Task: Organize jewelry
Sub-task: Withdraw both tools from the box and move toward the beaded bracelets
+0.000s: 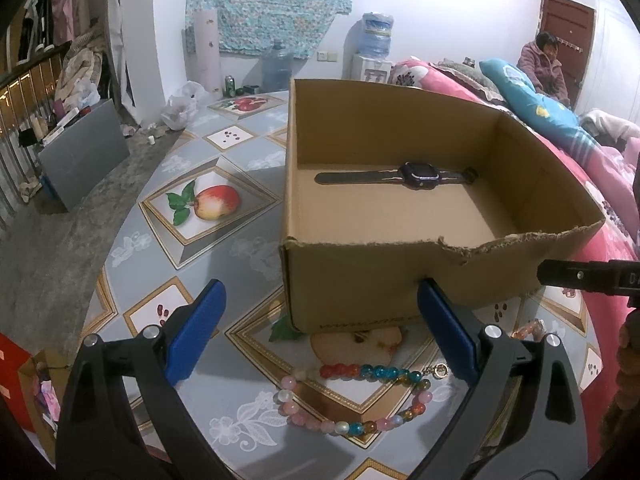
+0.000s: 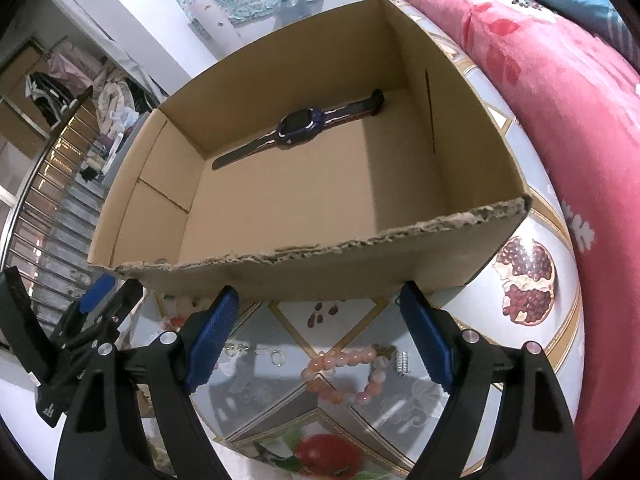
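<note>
An open cardboard box point(image 1: 352, 276) point(image 2: 352, 268) stands on the table, and a dark blue wristwatch point(image 1: 416, 175) point(image 2: 298, 126) lies flat along its far wall. In front of the box, a multicoloured bead bracelet point(image 1: 356, 400) rests on the tablecloth between the fingers of my left gripper point(image 1: 320, 312), which is open and above it. A pink bead bracelet point(image 2: 344, 372) lies between the fingers of my right gripper point(image 2: 318, 312), also open and empty. Small silver rings point(image 2: 276, 357) and a silver clasp point(image 2: 402, 362) sit near the pink beads.
The round table carries a fruit-print cloth point(image 1: 208, 204). A pink quilt point(image 2: 560, 112) crowds the table's right side. A person point(image 1: 544, 66) sits far back by a door. Water bottles point(image 1: 276, 68) and bags stand behind the table; a stair railing point(image 2: 44, 208) is at left.
</note>
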`<act>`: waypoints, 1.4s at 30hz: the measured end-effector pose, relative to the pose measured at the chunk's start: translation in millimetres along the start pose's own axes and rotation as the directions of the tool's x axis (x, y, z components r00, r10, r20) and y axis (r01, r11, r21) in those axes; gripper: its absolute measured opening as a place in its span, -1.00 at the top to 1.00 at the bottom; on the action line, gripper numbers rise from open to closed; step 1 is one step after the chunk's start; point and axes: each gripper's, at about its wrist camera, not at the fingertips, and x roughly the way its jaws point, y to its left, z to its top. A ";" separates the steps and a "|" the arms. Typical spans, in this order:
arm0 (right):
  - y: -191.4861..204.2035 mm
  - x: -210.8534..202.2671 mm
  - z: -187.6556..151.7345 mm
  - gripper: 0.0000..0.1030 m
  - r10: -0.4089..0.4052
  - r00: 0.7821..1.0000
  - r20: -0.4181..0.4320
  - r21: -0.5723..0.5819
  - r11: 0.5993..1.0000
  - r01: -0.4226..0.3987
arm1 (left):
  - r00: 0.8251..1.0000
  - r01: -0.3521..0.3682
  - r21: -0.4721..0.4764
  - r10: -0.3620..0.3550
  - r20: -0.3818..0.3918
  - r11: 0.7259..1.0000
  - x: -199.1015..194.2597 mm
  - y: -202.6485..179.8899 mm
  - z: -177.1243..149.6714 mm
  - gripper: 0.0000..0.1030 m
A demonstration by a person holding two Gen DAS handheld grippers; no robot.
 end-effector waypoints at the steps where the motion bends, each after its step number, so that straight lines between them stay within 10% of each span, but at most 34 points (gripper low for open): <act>1: 0.3 -0.4 -2.6 -0.56 -0.022 1.000 0.007 -0.010 1.000 0.022 | 1.000 0.000 -0.002 0.000 -0.001 1.000 0.8 0.0 0.1 -0.81; 21: 11.1 -41.9 -60.4 -0.87 -0.282 0.946 0.160 -0.210 0.927 0.312 | 0.997 -0.035 -0.009 0.034 -0.068 0.999 -27.8 17.3 -36.9 -0.81; 42: 6.5 -49.0 -88.9 -0.87 -0.321 0.918 0.234 -0.229 0.899 0.373 | 0.996 -0.004 -0.031 0.001 -0.093 1.000 -38.1 20.1 -74.7 -0.81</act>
